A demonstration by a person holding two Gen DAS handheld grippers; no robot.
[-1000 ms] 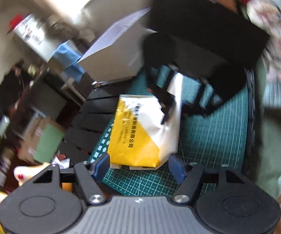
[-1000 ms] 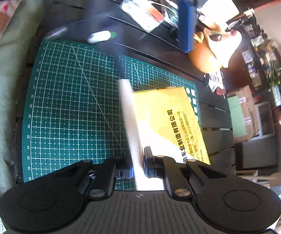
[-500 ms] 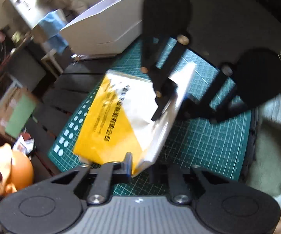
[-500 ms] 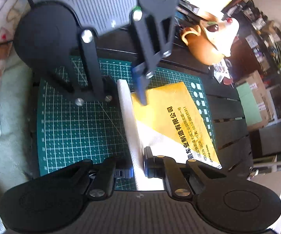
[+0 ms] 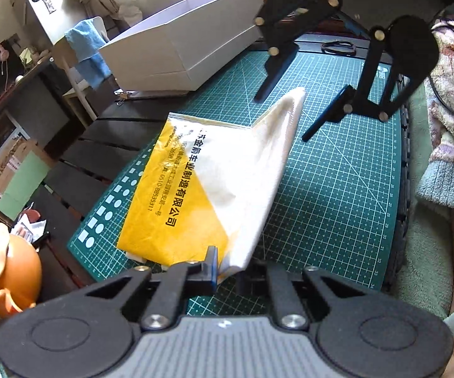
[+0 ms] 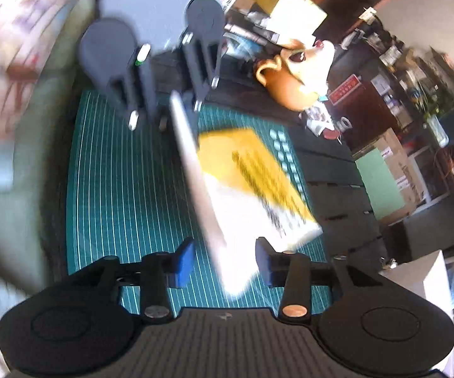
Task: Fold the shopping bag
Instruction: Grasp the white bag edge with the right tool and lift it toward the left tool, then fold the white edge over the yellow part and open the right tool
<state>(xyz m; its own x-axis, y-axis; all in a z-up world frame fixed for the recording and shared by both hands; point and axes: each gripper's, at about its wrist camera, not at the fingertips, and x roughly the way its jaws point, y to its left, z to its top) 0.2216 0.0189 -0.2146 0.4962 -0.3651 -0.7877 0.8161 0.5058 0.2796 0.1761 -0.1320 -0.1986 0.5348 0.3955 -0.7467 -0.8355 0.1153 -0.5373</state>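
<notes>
The shopping bag (image 5: 195, 195), yellow with a white triangular flap and black print, lies folded on the green cutting mat (image 5: 337, 189). My left gripper (image 5: 228, 272) is shut on the bag's near corner and holds the white flap's edge slightly raised. The right gripper (image 5: 282, 118) hangs open at the far end, its fingers either side of the flap's far tip. In the blurred right wrist view, the right gripper (image 6: 223, 263) is open with the bag's (image 6: 252, 173) white edge standing loose between its pads, and the left gripper (image 6: 179, 115) is at the far end.
A white box (image 5: 179, 47) stands at the mat's far left edge. An orange figurine (image 5: 12, 267) sits on the dark slatted table left of the mat. A person's patterned sleeve (image 5: 447, 173) lies along the mat's right side.
My left gripper went from open to shut on the bag's near corner. The right gripper, earlier shut on the white edge, has opened and let it go. The right view is now motion-blurred.
</notes>
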